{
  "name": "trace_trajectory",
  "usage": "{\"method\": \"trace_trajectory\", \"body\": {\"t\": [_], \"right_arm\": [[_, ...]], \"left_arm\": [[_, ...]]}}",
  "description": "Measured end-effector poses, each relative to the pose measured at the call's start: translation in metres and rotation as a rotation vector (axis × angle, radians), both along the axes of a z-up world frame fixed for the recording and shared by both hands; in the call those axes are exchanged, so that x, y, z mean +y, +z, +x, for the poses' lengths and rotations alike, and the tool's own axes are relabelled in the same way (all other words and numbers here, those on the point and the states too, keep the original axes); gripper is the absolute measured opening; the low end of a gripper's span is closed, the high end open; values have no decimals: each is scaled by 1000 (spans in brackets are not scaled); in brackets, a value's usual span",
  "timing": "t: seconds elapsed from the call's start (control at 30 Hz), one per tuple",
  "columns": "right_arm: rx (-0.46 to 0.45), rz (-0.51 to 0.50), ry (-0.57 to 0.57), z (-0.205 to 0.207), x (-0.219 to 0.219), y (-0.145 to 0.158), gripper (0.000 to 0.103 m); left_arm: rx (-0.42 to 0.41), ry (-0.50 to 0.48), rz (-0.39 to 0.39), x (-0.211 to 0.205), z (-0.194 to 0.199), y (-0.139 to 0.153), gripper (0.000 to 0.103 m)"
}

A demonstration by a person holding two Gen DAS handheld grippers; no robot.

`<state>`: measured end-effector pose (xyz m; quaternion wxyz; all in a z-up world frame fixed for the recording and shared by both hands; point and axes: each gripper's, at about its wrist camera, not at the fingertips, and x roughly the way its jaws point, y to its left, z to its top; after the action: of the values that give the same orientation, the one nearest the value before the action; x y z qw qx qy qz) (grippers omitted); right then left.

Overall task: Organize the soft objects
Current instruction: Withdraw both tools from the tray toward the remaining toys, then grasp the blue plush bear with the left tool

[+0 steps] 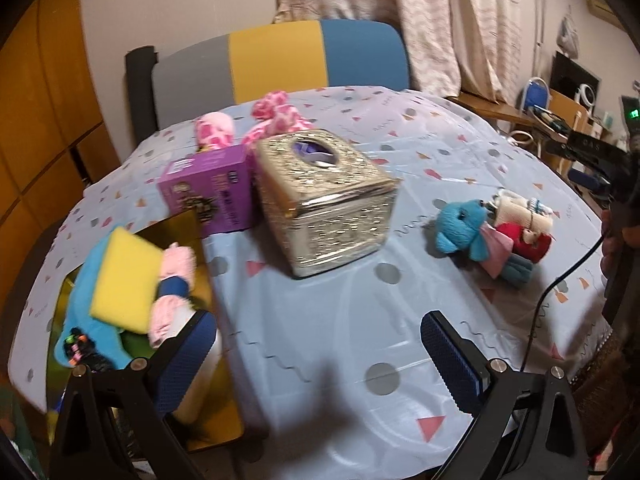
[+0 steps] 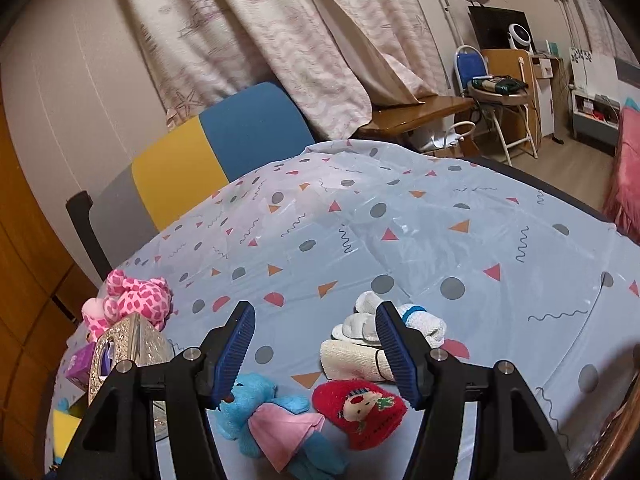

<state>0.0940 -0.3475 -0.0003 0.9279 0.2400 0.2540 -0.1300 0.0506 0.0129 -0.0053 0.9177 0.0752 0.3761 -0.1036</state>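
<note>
Soft toys: a small heap lies on the tablecloth (image 2: 400, 240) near the right edge — a blue plush (image 2: 256, 404) in a pink dress, a red pouch (image 2: 360, 412) with a doll face, a cream cloth roll (image 2: 352, 360) and white socks (image 2: 360, 324), all touching or overlapping.
Bin: a gold tray (image 1: 176, 220) at the left side already holds a yellow sponge (image 1: 124, 276), a pink roll (image 1: 172, 292) and blue fabric.
Right gripper (image 2: 316, 352): jaws spread wide, nothing between them, hovering just above the heap.
Left gripper (image 1: 320, 360): jaws spread, empty, over bare tablecloth between tray and heap.
Risk, double grab: the items are packed together, so closing there probably catches two at once, or drags a neighbour by its fabric.
Risk, weak pinch: plush compresses; a bite on the dress alone likely slips in transit.
Risk, cloth snag: the plastic tablecloth looks loose and creased; a low approach may pinch it and pull everything.
Risk, collision: a metal tissue box (image 1: 324, 196) and purple carton (image 1: 204, 192) stand between heap and tray; a low carry could knock them.
Risk, overflow: the tray looks full, so another piece may roll off.
</note>
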Motion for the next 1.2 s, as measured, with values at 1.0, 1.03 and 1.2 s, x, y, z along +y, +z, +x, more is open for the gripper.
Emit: {"method": "trace_trajectory", "body": {"t": [1.0,1.03,1.2], "right_arm": [[-19,287,-106,-12,-48,-22,64],[-30,299,-111,-14,-50,-23,64],[-76,346,-141,-21,-58,-23,69]], "left_arm": [[282,-218,-190,-155,85,-44,92],[293,-204,-196,-160,90,-47,92],[358,-97,-259,-183,128,-67,94]]}}
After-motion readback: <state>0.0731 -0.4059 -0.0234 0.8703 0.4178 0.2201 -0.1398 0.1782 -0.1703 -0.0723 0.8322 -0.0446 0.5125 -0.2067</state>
